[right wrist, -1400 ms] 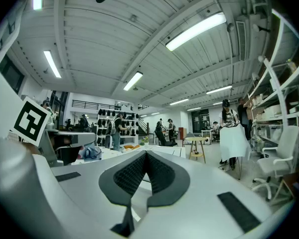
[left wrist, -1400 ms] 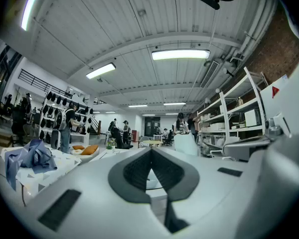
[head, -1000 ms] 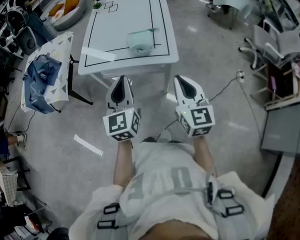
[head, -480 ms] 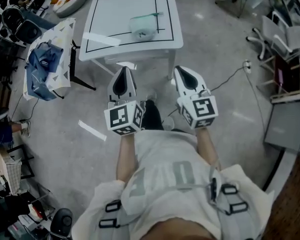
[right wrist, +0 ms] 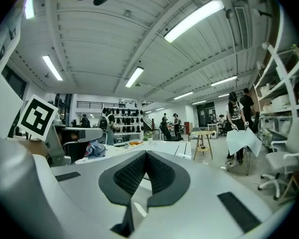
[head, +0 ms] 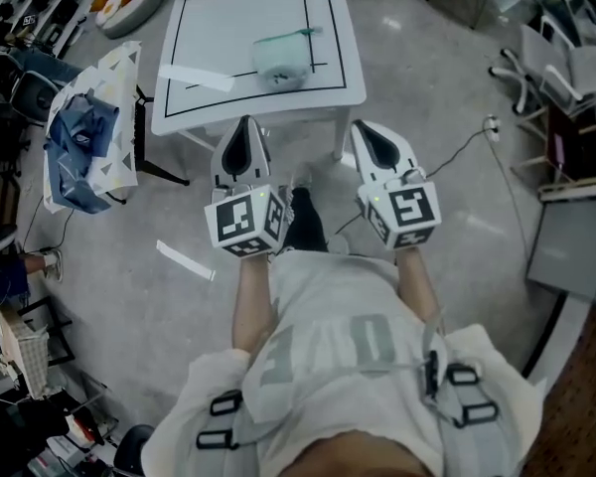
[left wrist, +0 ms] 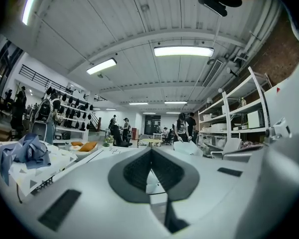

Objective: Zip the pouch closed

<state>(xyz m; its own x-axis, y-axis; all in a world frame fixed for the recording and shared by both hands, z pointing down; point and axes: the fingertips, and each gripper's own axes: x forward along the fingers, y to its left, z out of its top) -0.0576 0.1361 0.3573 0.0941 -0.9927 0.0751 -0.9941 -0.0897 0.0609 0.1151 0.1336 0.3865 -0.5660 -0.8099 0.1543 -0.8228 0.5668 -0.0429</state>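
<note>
A pale green soft pouch [head: 281, 58] lies near the white table's [head: 240, 18] front edge. The left tool [head: 245, 132] and right tool [head: 370, 135] hover before it, jaws together, holding nothing.

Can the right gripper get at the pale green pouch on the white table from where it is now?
Probably not yet: the right gripper, jaws shut, hangs short of the table's near edge, and the pouch lies further in. Nothing stands between them, though.
</note>
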